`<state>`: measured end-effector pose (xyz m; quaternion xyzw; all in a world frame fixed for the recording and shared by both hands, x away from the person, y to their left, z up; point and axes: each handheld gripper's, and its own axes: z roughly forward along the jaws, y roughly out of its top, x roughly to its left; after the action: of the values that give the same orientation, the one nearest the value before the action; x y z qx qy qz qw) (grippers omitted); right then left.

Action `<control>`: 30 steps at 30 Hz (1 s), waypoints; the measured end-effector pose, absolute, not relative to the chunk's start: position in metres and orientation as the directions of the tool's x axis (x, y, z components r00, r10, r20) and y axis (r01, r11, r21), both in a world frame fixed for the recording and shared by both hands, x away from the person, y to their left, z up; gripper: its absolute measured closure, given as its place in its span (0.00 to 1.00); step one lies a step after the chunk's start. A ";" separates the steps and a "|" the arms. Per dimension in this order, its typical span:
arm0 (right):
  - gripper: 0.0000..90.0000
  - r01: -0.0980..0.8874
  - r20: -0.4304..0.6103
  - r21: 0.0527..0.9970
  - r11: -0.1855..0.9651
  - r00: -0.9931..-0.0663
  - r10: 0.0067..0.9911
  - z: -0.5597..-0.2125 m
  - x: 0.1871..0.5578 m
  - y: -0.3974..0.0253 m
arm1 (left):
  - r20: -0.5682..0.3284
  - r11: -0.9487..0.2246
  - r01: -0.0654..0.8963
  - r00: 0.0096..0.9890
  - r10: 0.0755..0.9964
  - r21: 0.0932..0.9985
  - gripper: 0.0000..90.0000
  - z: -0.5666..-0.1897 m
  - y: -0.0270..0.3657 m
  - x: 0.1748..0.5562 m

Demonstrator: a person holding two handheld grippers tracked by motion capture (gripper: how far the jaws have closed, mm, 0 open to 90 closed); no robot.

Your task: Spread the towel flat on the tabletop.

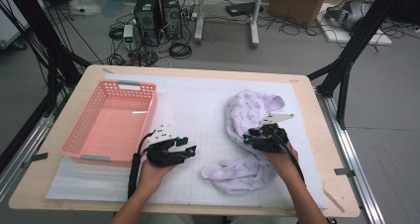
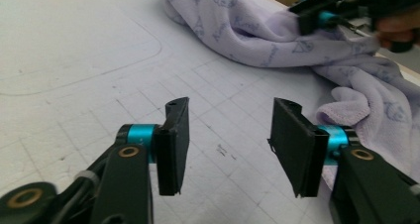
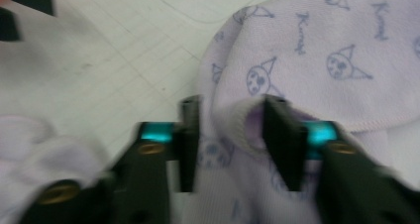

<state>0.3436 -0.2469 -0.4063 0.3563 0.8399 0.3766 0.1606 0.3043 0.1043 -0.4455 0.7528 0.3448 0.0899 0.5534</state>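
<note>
Honestly, this lavender towel (image 1: pixel 246 135) on the tabletop's (image 1: pixel 307 130) right half looks light and floppy. My right hand-held gripper (image 3: pixel 232 143) pinches a fold mid-cloth; the left hand-held gripper (image 2: pixel 229 145) hangs spread and empty. I'd take a hemmed edge.

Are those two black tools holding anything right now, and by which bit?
The right tool has a raised fold of the lilac towel between its jaws, though whether they grip is unclear. The left tool is open over the mat, holding nothing.

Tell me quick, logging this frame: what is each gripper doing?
Left gripper: open, empty, above the mat.
Right gripper: jaws around a fold of the lilac towel; cannot tell if clamped.
</note>
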 end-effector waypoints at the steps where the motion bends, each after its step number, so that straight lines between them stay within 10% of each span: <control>1: 0.97 0.458 -0.058 0.744 0.487 -0.681 0.730 -0.405 0.346 -0.247 | -0.243 -0.154 0.417 0.749 0.616 0.896 0.58 -0.445 0.104 0.304; 15: 0.97 0.595 -0.213 0.757 0.271 -0.167 0.963 -0.389 0.365 -0.363 | -0.243 -0.140 0.414 0.741 0.625 0.900 0.59 -0.445 0.107 0.305; 22: 0.71 0.513 -0.146 0.813 0.277 -0.282 0.948 -0.384 0.355 -0.340 | -0.245 -0.138 0.417 0.737 0.630 0.898 0.58 -0.445 0.107 0.305; 30: 0.66 0.476 -0.070 0.800 0.365 -0.529 0.846 -0.393 0.364 -0.271 | -0.239 -0.141 0.412 0.738 0.631 0.900 0.58 -0.445 0.108 0.305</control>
<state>0.3642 -0.2714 -0.3931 0.4190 0.7889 0.3771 0.2449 0.3048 0.1079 -0.4450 0.7489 0.3482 0.0987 0.5552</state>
